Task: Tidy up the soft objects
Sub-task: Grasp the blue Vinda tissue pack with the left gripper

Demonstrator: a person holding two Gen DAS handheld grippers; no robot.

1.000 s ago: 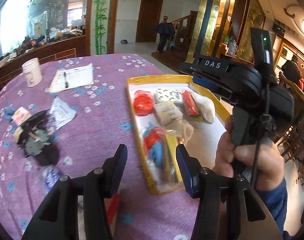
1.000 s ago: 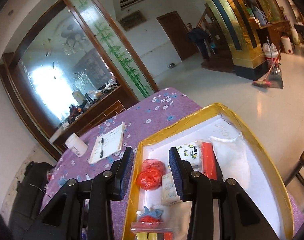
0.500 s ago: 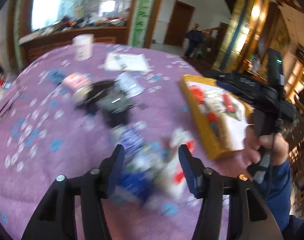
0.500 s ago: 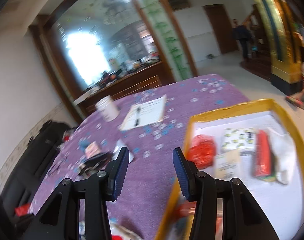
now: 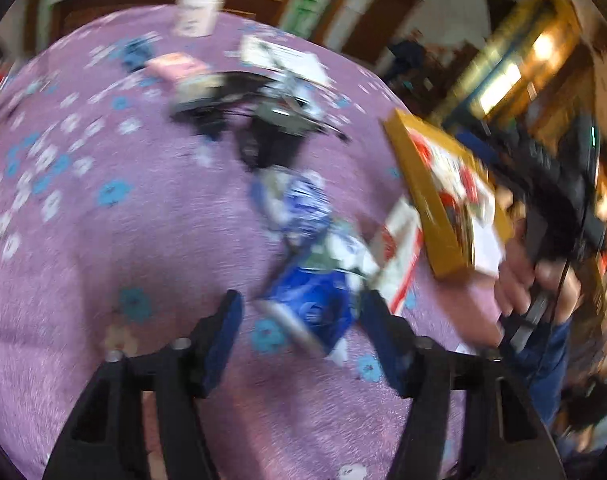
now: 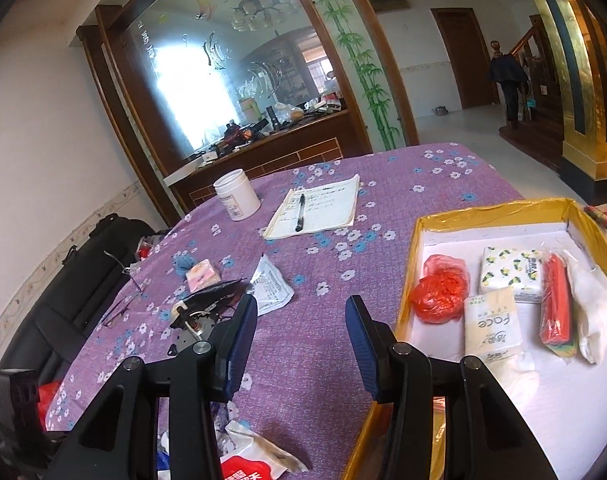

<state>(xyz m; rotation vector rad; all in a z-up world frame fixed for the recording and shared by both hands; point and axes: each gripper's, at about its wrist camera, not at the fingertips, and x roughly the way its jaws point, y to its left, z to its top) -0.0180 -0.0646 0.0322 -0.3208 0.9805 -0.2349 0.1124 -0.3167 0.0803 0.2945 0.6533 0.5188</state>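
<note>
A yellow-rimmed tray (image 6: 487, 211) holds a red plastic bag (image 6: 439, 294), two tissue packs (image 6: 490, 330), a red pack and a white cloth. The tray also shows in the blurred left wrist view (image 5: 435, 208). My left gripper (image 5: 299, 312) is open, low over the purple tablecloth, with a blue packet (image 5: 311, 306) between its fingers, not clamped. A blue-white packet (image 5: 303, 204) and a red-white packet (image 5: 399, 256) lie just beyond. My right gripper (image 6: 301, 320) is open and empty above the cloth, left of the tray.
On the cloth lie a notepad with a pen (image 6: 315, 210), a white jar (image 6: 236, 195), a pink pack (image 6: 201, 275), a white sachet (image 6: 269, 286), black and metal clutter (image 6: 203, 312) and glasses (image 6: 121, 300). A black bag (image 6: 83, 280) sits at the left.
My left gripper has swung left from the tray and come down over the loose packets, the blue one now between its fingers. My right gripper has turned left from the tray toward the tablecloth.
</note>
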